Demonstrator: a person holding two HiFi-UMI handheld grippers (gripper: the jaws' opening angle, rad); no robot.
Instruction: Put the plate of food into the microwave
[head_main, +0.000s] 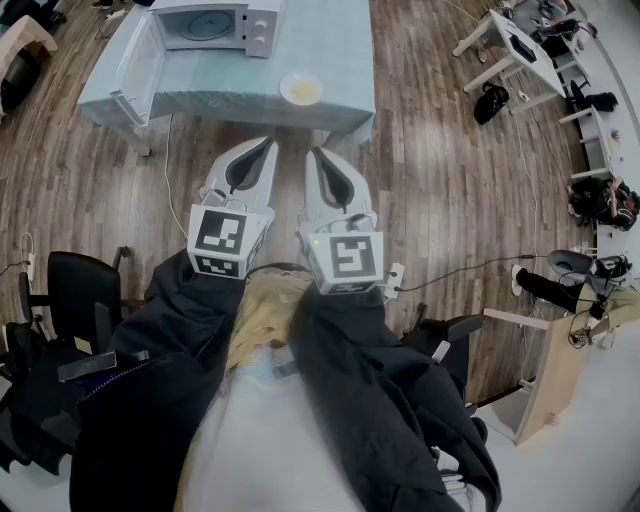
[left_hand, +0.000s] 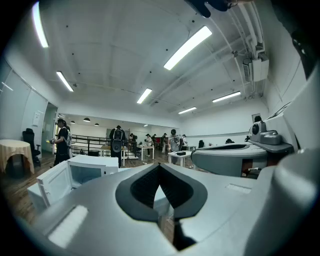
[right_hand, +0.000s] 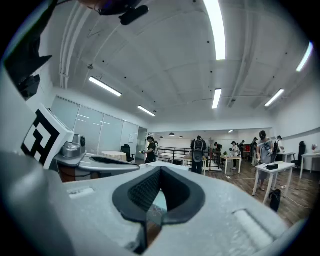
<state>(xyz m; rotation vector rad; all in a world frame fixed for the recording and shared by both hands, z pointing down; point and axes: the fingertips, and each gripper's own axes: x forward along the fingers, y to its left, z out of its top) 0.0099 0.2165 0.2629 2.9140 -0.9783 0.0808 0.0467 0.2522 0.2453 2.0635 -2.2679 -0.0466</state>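
— Where is the plate (head_main: 301, 88)?
— On the table (head_main: 340, 60), close to its near edge; it lies right of the microwave (head_main: 215, 25) and apart from it; the food on it is yellow, though I cannot tell what kind.
— And the microwave?
— At the far left of the table; its door (head_main: 135, 55) stands wide open, swung out to the left.
— What of the grippers?
— Both are held level, side by side over the wooden floor (head_main: 430, 180), on the near side of the table and pointing towards it; neither touches the plate; the left gripper (head_main: 270, 141) has its fingers closed tip to tip with nothing between them; the right gripper (head_main: 312, 152) is closed the same way and has hold of nothing.
— Anything else about?
— A black chair (head_main: 75, 290) at the near left; people (left_hand: 118, 140) stand far off in the room beyond the table.
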